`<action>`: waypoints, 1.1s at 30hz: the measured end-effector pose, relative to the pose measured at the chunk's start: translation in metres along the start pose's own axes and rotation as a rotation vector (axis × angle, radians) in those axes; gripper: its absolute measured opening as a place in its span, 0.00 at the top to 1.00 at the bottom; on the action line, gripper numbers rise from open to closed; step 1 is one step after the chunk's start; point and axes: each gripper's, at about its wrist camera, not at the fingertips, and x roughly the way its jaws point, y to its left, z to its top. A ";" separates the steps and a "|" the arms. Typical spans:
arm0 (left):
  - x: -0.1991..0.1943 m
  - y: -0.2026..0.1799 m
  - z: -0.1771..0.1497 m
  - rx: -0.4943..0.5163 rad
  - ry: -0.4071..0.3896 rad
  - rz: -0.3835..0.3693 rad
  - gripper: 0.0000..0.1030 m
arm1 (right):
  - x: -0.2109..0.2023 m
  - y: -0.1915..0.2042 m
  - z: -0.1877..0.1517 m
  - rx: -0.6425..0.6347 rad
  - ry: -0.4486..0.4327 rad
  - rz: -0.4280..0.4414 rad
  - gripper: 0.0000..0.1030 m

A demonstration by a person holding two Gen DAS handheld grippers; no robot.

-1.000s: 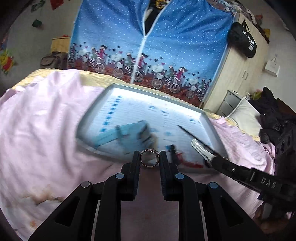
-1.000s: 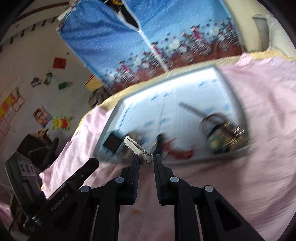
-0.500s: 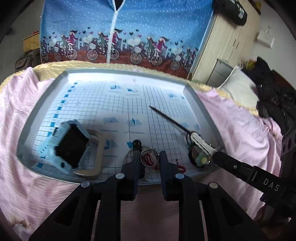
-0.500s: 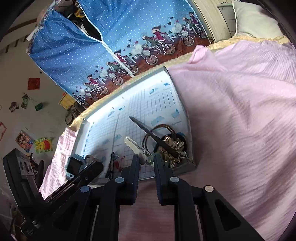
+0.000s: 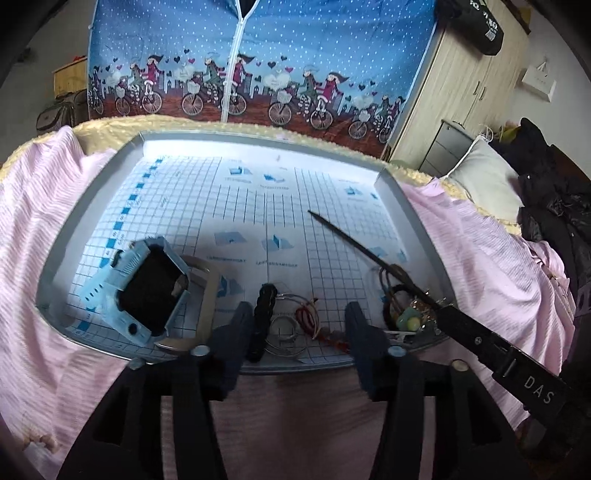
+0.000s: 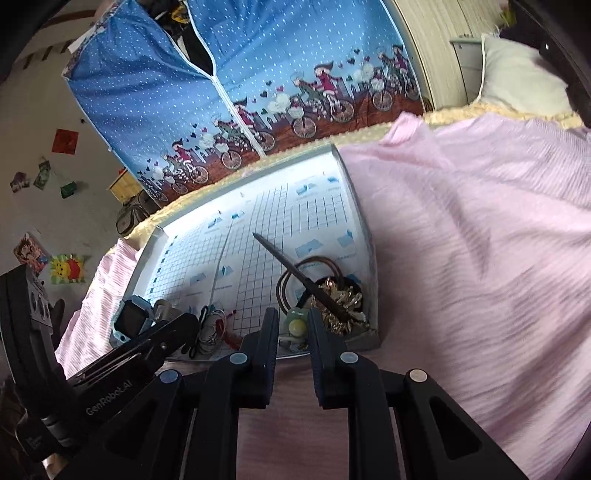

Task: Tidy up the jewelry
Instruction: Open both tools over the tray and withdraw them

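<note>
Left gripper spread wide over the silver ring at the tray's near edge; could snag the red cord alongside. Right gripper parted around the pale clip, contact unclear; might slip, scattering the gold pile.

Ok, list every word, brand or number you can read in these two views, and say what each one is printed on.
"DAS": white letters on the right tool's black body, left wrist view.
"GenRobot.AI": on the left tool's black body, right wrist view.
White lettering on the black bag atop the wardrobe: too blurred to read.
Captions and scale numbers on the gridded sheet in the tray: too small to read.
</note>
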 end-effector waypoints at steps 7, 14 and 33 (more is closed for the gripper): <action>-0.051 -0.011 0.006 0.007 -0.149 -0.028 0.22 | -0.037 0.005 0.006 -0.032 -0.146 -0.052 0.40; -0.116 -0.008 0.010 0.012 -0.293 0.041 0.02 | -0.066 0.025 0.004 -0.125 -0.276 -0.108 0.02; -0.241 0.037 -0.061 -0.051 -0.471 0.084 0.02 | -0.173 0.083 -0.068 -0.258 -0.627 -0.075 0.00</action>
